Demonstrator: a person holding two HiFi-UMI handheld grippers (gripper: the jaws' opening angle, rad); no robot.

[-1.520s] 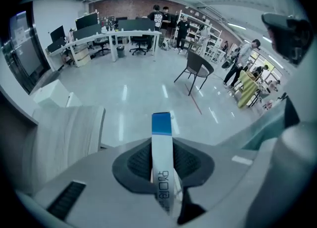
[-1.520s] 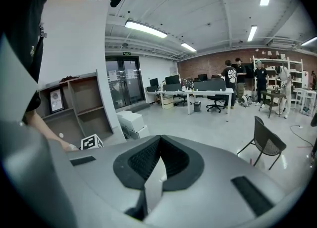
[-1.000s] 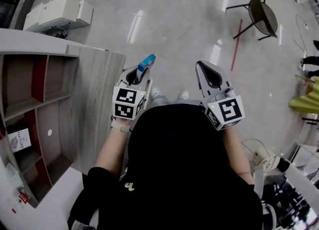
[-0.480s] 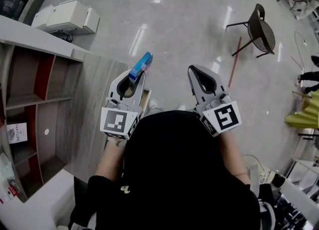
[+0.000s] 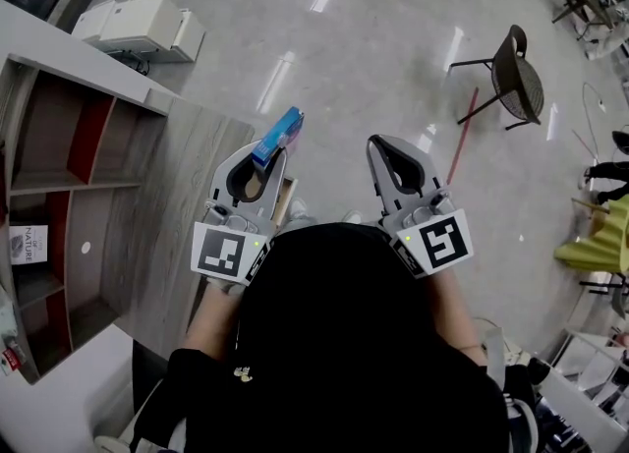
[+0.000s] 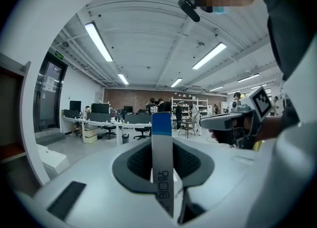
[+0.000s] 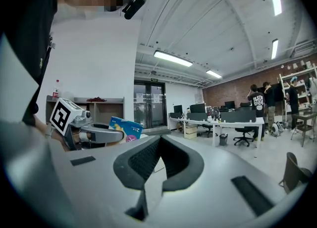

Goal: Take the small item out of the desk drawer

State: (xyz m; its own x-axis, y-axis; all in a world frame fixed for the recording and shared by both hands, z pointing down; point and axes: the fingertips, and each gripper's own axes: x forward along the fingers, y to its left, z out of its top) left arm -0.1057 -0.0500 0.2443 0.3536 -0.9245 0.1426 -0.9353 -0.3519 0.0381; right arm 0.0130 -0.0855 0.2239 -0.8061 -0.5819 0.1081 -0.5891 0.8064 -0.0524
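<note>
A small flat box (image 5: pixel 279 136), blue with a pale side, sticks up from my left gripper (image 5: pixel 272 154), whose jaws are shut on it. In the left gripper view the box (image 6: pixel 161 125) stands edge-on between the pads of the left gripper (image 6: pixel 162 145). My right gripper (image 5: pixel 381 144) is level with it to the right, shut and holding nothing; its own view shows the right gripper (image 7: pixel 160 139) with its tips together. Both are held in front of the person's chest, above the floor. A pale wooden edge (image 5: pixel 286 200) shows under the left gripper; I cannot tell if it is the drawer.
The grey wood desk (image 5: pixel 172 186) with open shelves (image 5: pixel 59 181) lies to the left. A white printer (image 5: pixel 145 26) sits on the floor beyond it. A dark chair (image 5: pixel 517 66) stands at the upper right. Several people stand by office desks (image 7: pixel 233 120) far off.
Both grippers stay raised with the box still held. The view has swung, so the desk sits lower and further left, and the grippers have drifted slightly left and down.
</note>
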